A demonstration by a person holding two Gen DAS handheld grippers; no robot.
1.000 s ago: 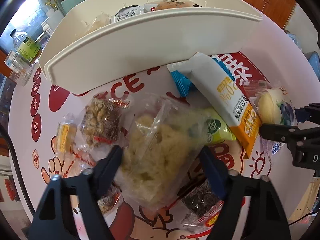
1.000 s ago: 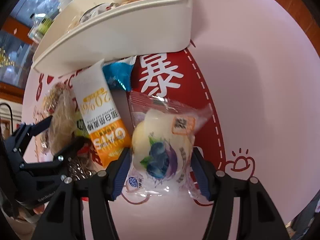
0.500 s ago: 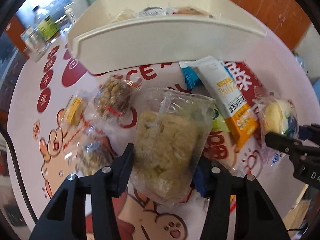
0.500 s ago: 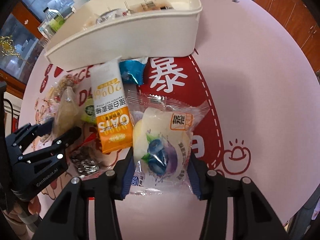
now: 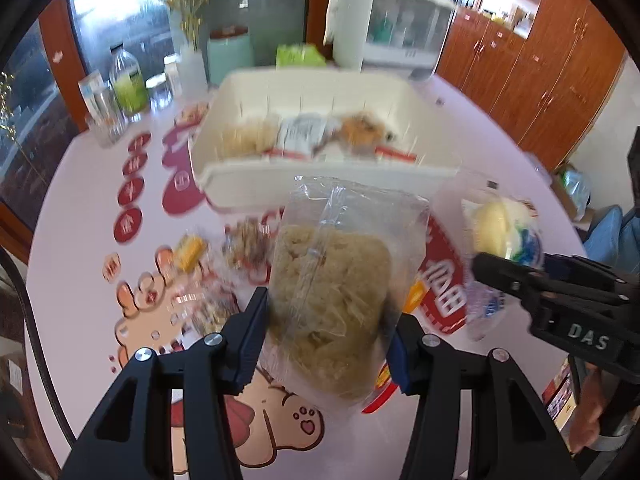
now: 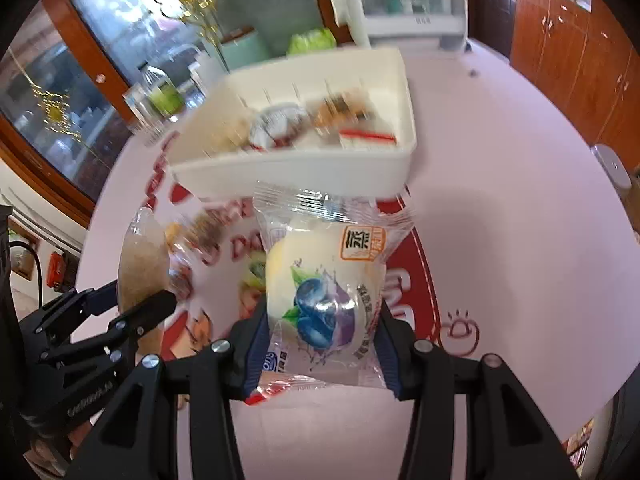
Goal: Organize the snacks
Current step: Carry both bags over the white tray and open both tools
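Note:
My left gripper (image 5: 326,344) is shut on a clear bag of pale shredded snack (image 5: 332,292), held up above the table. My right gripper (image 6: 320,348) is shut on a clear packet with a blueberry bun (image 6: 324,300), also lifted off the table. The white snack bin (image 5: 320,178) stands beyond both, with several packets inside; the right wrist view shows the bin (image 6: 304,172) too. The right gripper (image 5: 516,276) with its bun packet appears at the right of the left wrist view. The left gripper (image 6: 136,300) with its bag shows at the left of the right wrist view.
Several small snack packets (image 5: 248,244) lie on the pink printed table (image 5: 80,264) below the left gripper. Bottles and jars (image 5: 128,84) and a vase stand at the table's far left. A white cabinet appliance (image 5: 384,32) stands behind the bin. Wooden cupboards (image 5: 540,76) line the right.
Both grippers closed on their packets and lifted them off the table. The views rose and tilted up, so the bin's inside and the room behind now show.

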